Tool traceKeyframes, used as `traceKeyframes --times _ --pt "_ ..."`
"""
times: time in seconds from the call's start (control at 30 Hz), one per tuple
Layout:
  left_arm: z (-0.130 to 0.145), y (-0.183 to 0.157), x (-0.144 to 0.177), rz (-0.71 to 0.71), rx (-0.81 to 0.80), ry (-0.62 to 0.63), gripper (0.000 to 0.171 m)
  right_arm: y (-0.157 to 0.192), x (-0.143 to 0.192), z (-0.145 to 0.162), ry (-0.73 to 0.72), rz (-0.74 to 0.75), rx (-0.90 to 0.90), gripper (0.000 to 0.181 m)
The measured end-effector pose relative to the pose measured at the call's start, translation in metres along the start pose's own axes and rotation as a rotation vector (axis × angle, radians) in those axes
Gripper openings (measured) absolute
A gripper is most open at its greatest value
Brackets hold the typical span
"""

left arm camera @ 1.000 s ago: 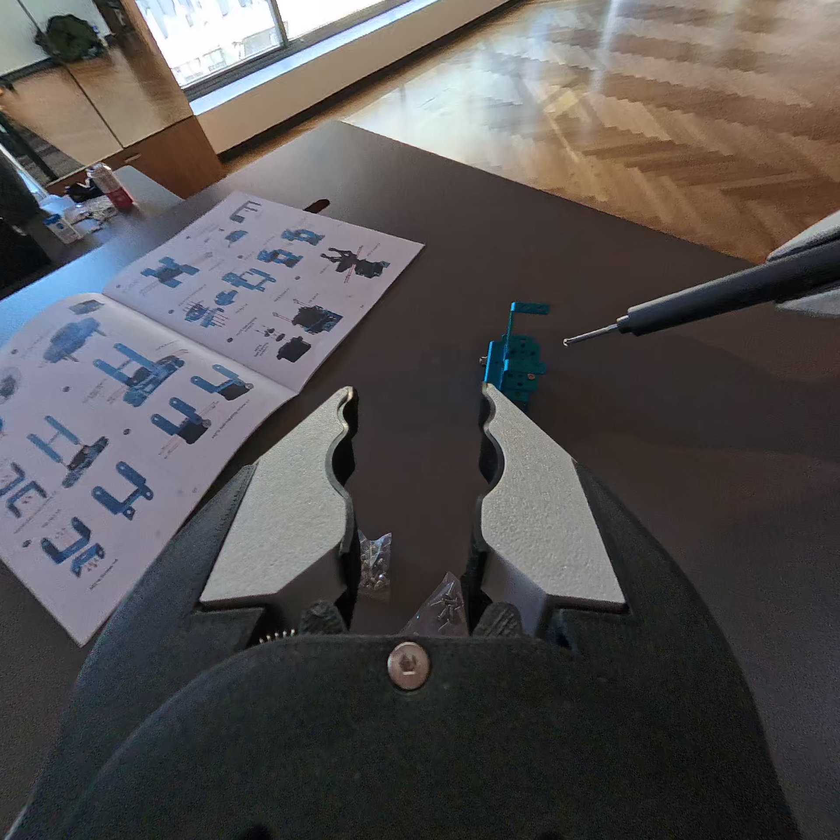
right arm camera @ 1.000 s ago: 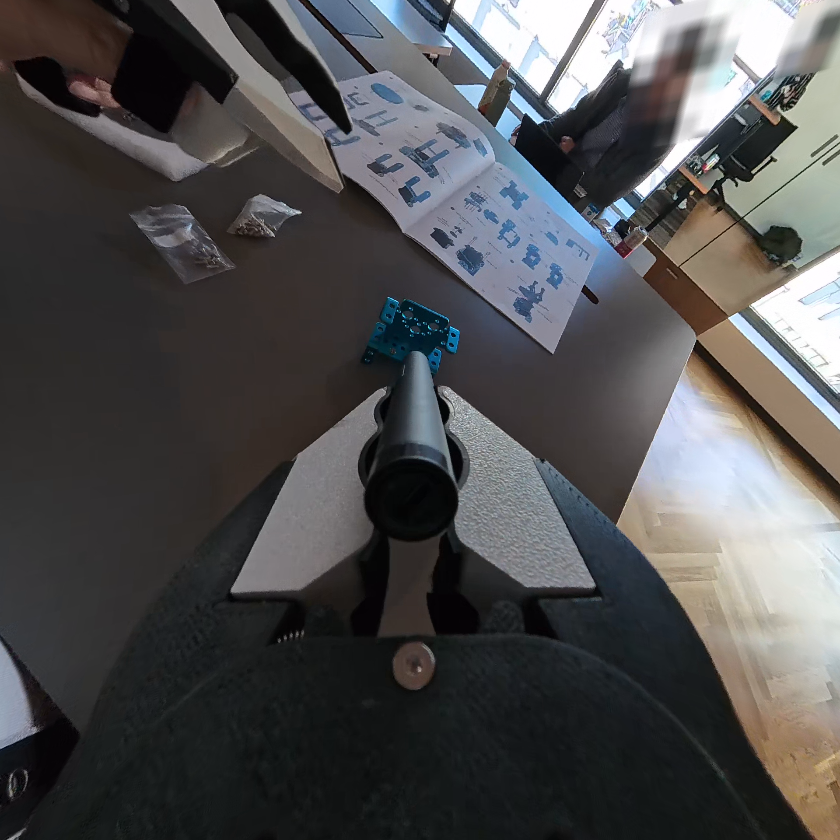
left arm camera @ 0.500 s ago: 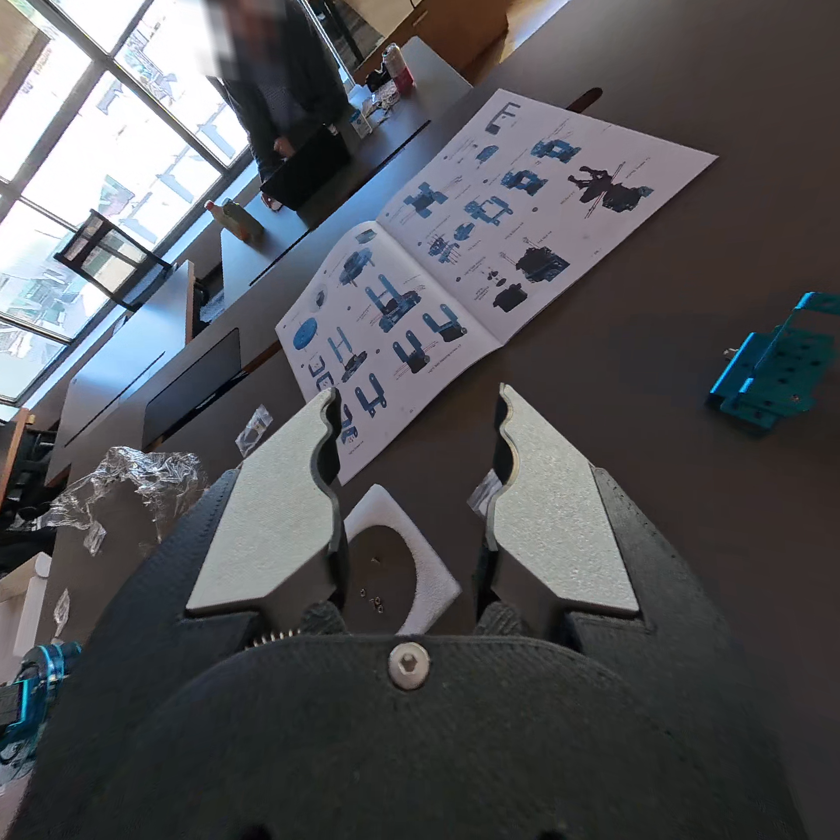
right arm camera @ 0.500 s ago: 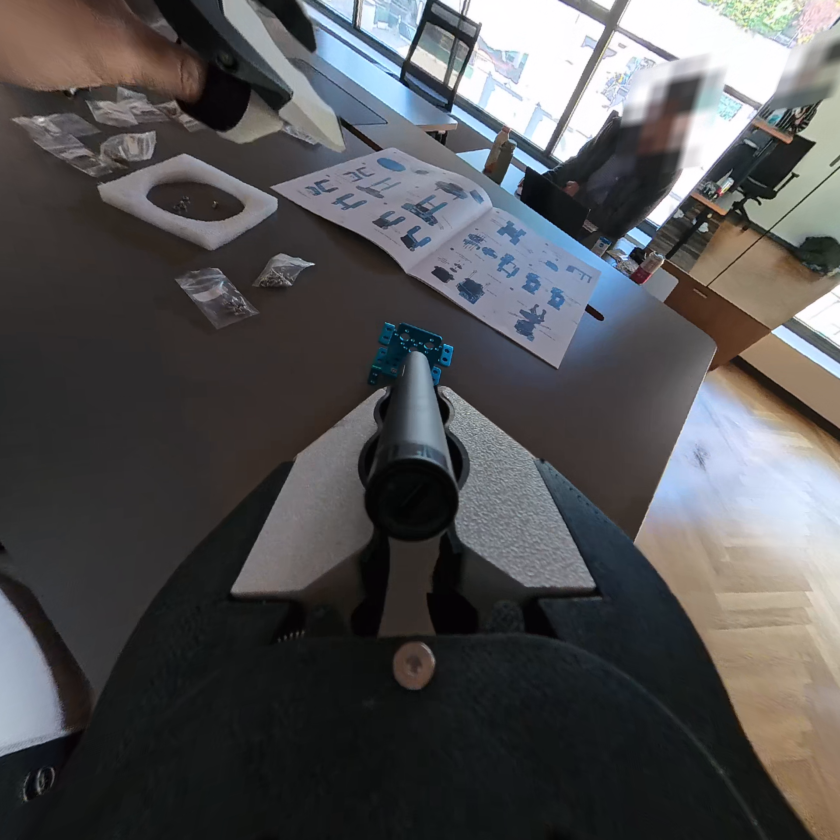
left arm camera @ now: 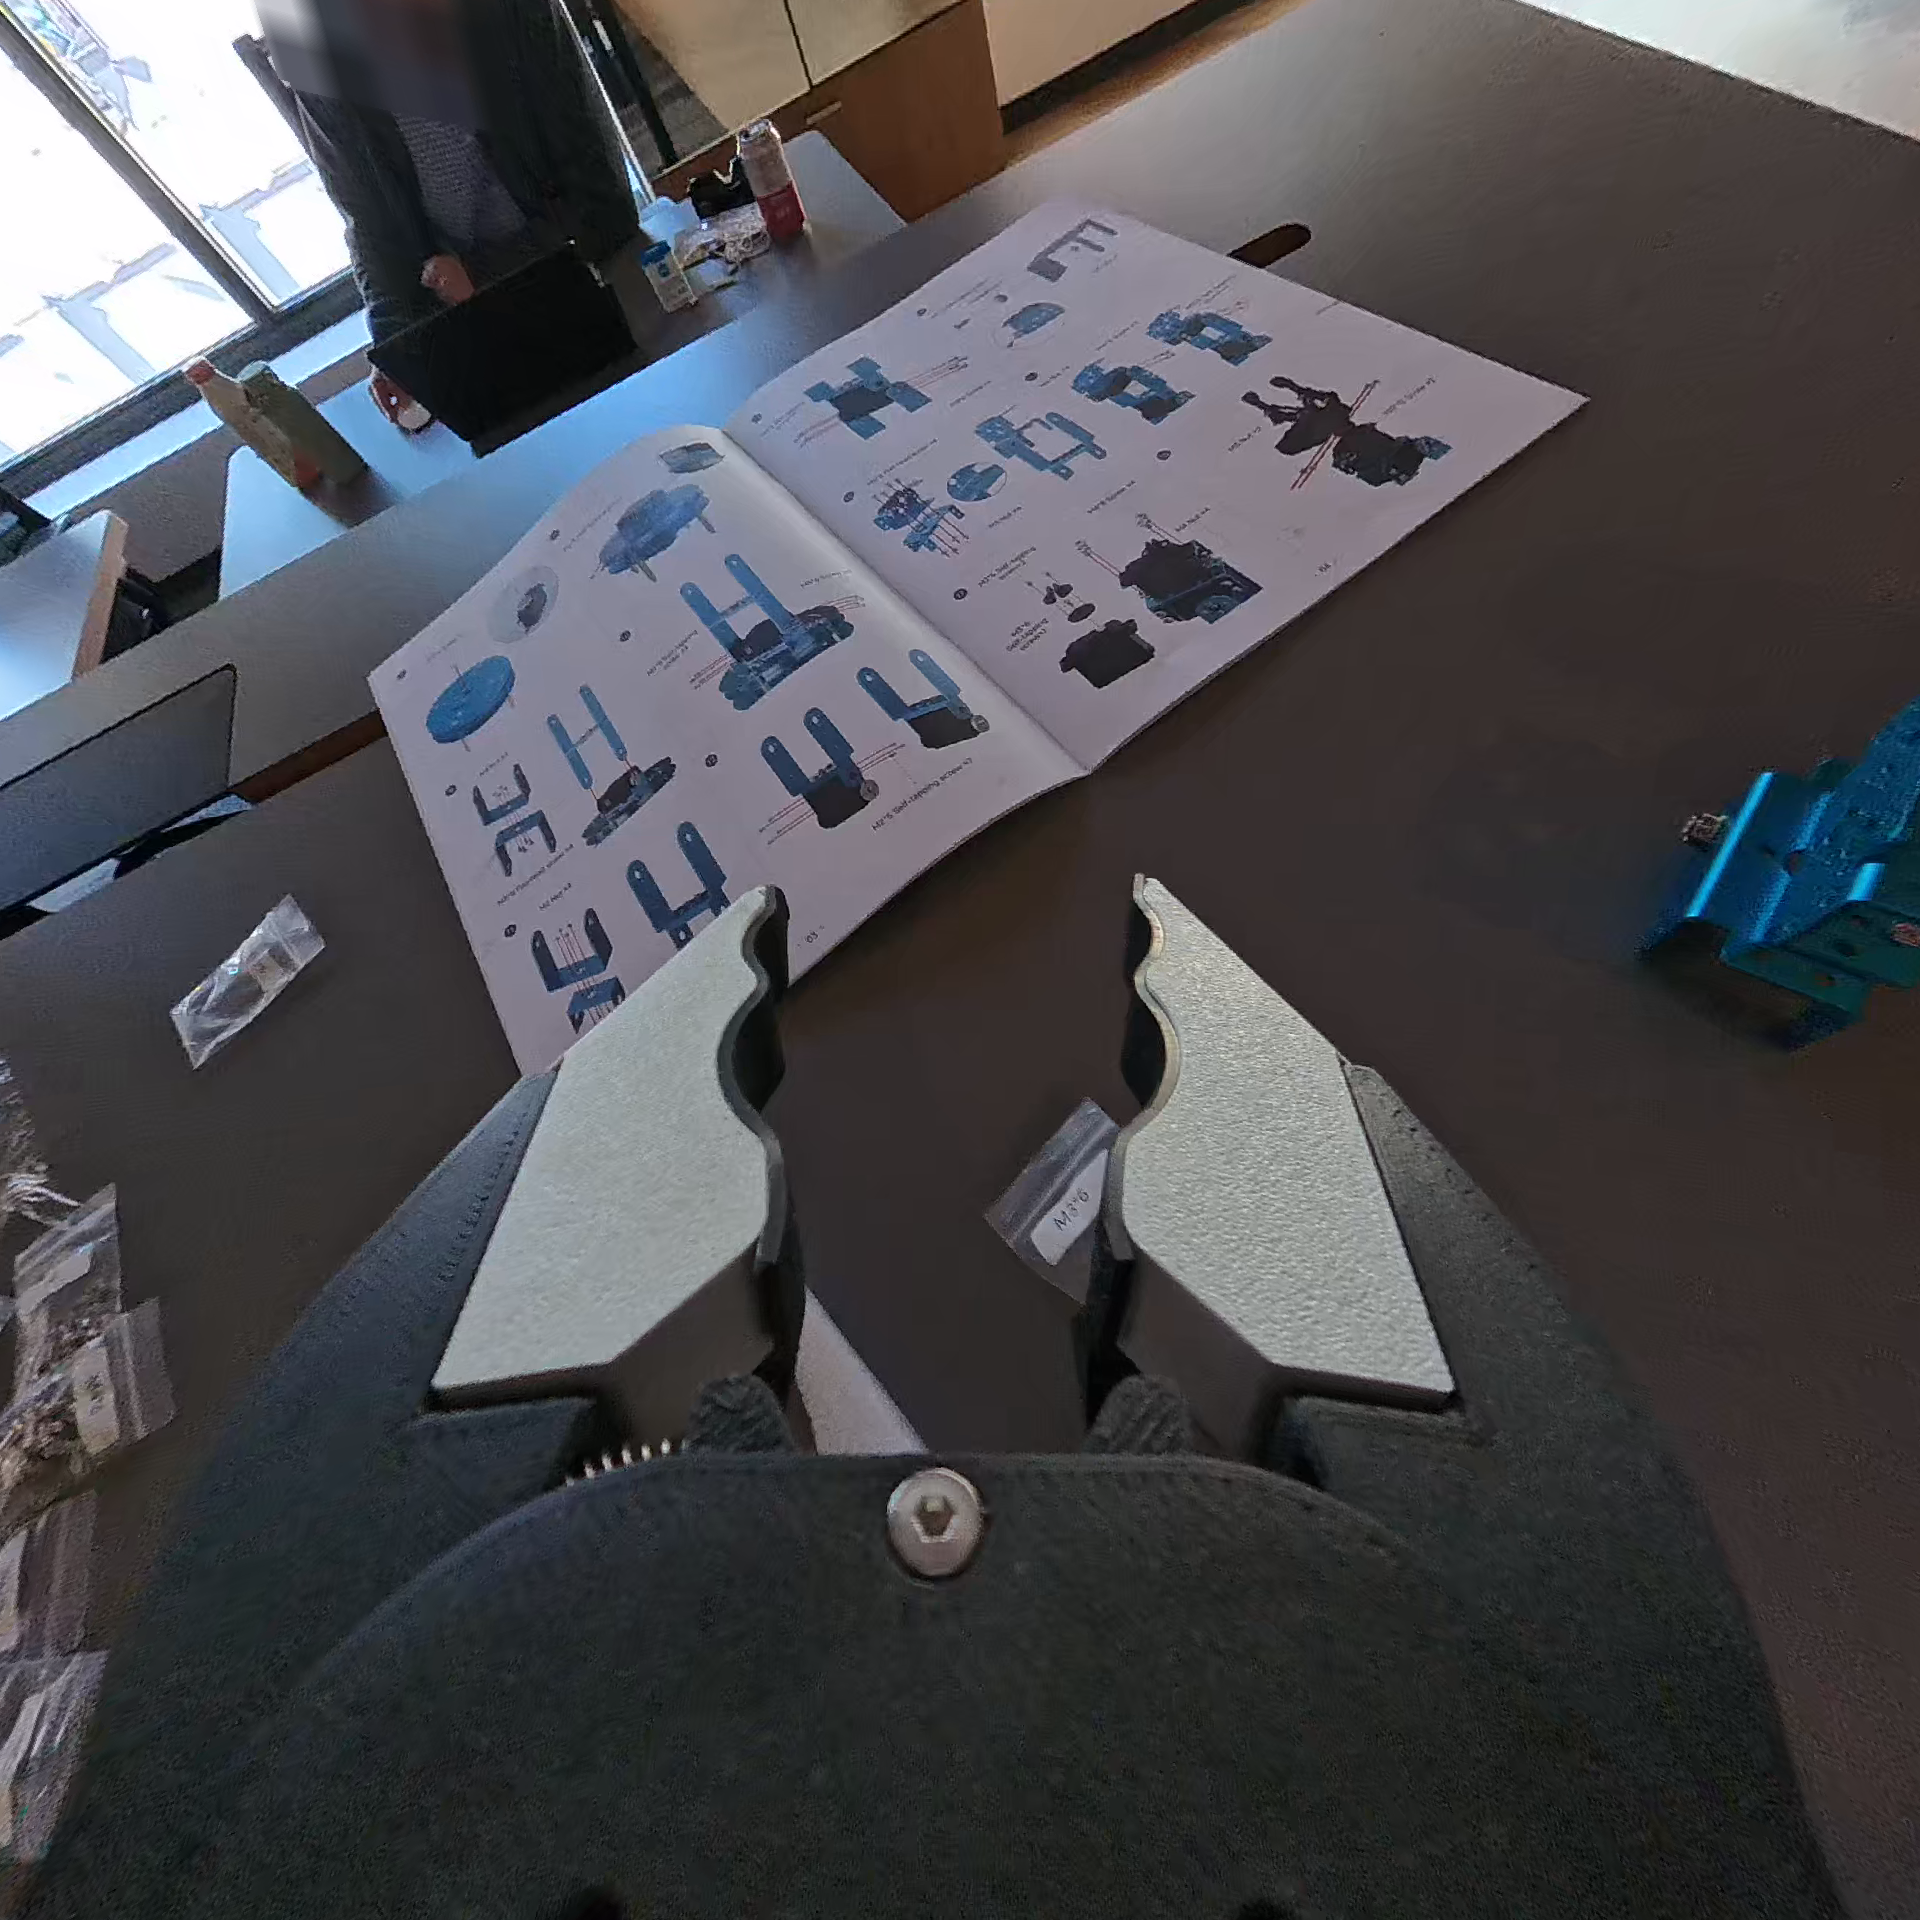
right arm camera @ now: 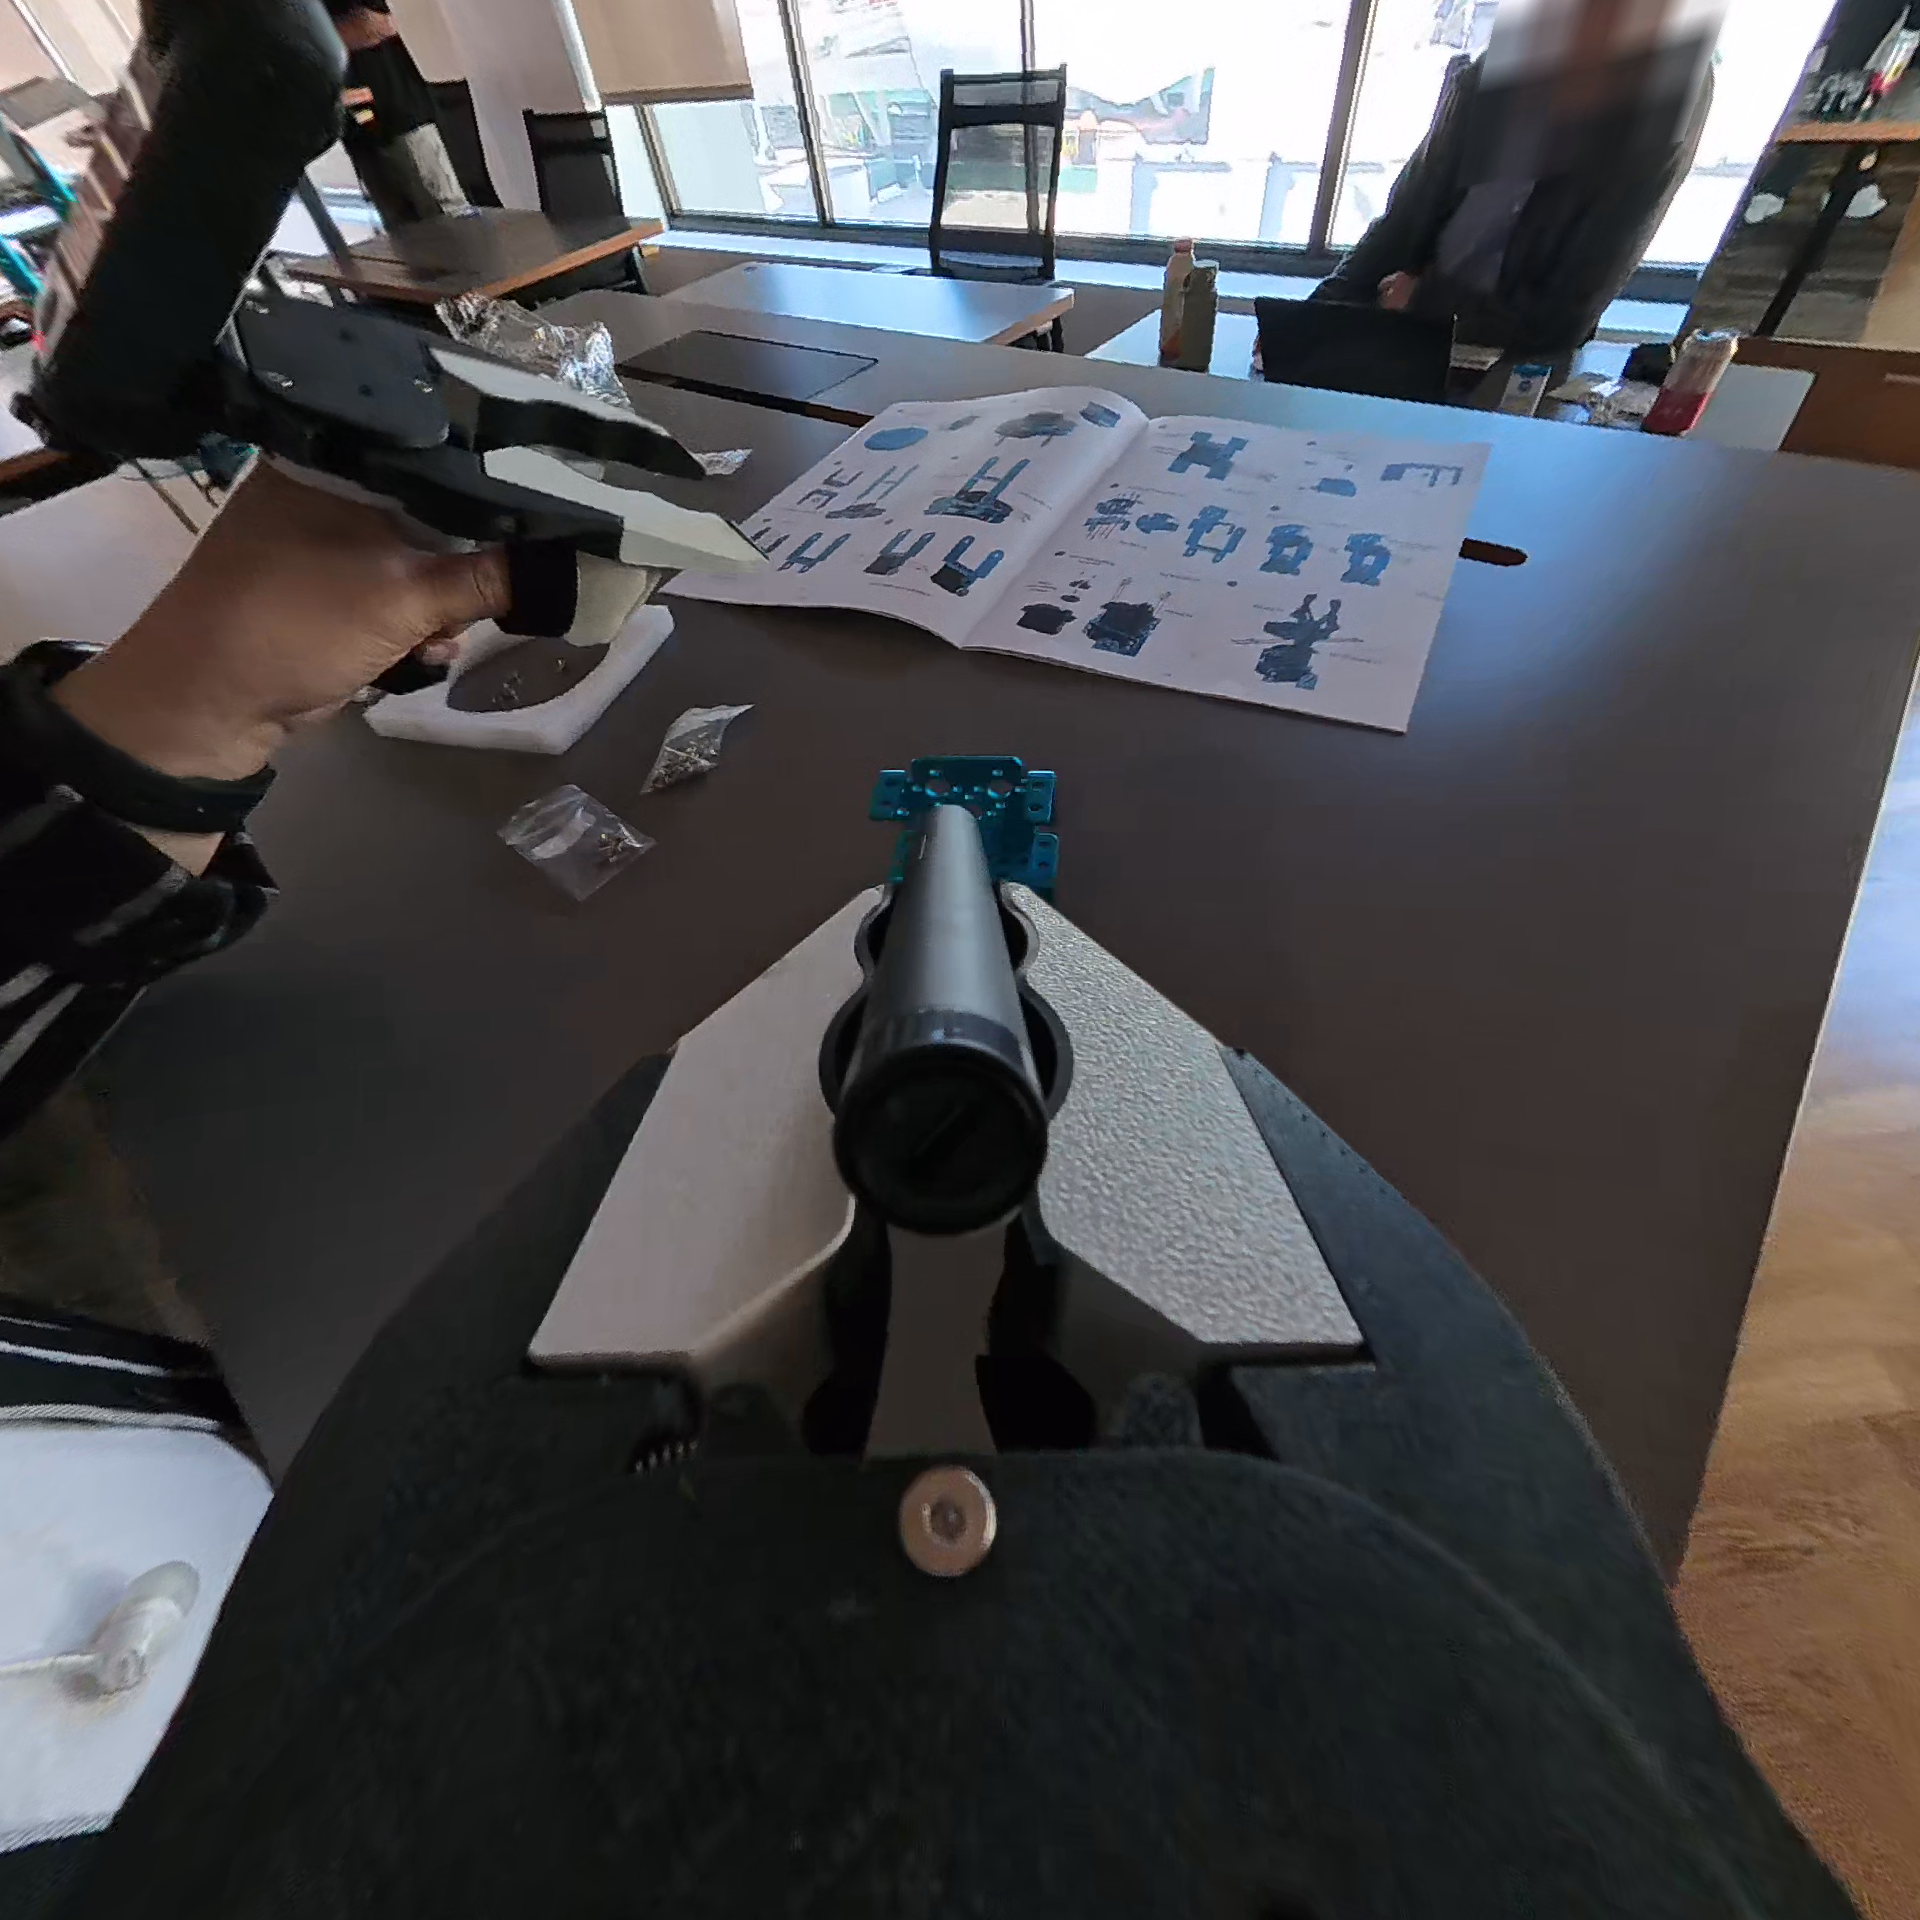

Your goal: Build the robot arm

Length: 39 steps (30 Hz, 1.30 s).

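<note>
Left gripper [left arm camera: 951, 925]: fingers wide apart, nothing between them, hovering off the table [left arm camera: 1558, 1351]. A second ago it pointed at the blue bracket [left arm camera: 1808, 883] with the screwdriver tip close by. Now it has swung away; the bracket sits well off to the right of its fingers, at the frame edge. Ahead of the fingertips: the open instruction booklet [left arm camera: 935, 582]. Under the right finger: a small clear bag [left arm camera: 1060, 1195]. From the right wrist view the left gripper [right arm camera: 717, 499] hangs over the white foam tray [right arm camera: 582, 717] holding loose screws.

Right gripper [right arm camera: 951, 904]: fingers clamped on the black screwdriver [right arm camera: 940, 1049], shaft running forward along them. Same grip as before, and it still points at the blue bracket [right arm camera: 971, 795], just beyond the fingertips. Two screw bags [right arm camera: 577, 836] lie left of its fingers.

Net change: only the left side has moved, from bracket toward foam tray.
</note>
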<state>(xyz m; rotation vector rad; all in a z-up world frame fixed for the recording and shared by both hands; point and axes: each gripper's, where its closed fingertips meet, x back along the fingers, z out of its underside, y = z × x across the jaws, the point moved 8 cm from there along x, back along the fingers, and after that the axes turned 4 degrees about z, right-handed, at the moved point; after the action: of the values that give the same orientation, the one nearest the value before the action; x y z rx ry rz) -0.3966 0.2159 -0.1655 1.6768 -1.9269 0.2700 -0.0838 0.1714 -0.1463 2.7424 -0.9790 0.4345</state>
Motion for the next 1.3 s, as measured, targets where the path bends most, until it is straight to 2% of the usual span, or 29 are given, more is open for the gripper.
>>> traceKeyframes --times 0.37,1.3 --pt "0.012 0.011 -0.007 0.1 0.07 -0.049 0.062 0.002 -0.019 0.007 0.003 0.059 0.068 0.016" --pt "0.018 0.004 -0.01 0.159 0.076 -0.021 0.06 -0.005 -0.029 0.018 -0.004 0.055 0.064 0.016"
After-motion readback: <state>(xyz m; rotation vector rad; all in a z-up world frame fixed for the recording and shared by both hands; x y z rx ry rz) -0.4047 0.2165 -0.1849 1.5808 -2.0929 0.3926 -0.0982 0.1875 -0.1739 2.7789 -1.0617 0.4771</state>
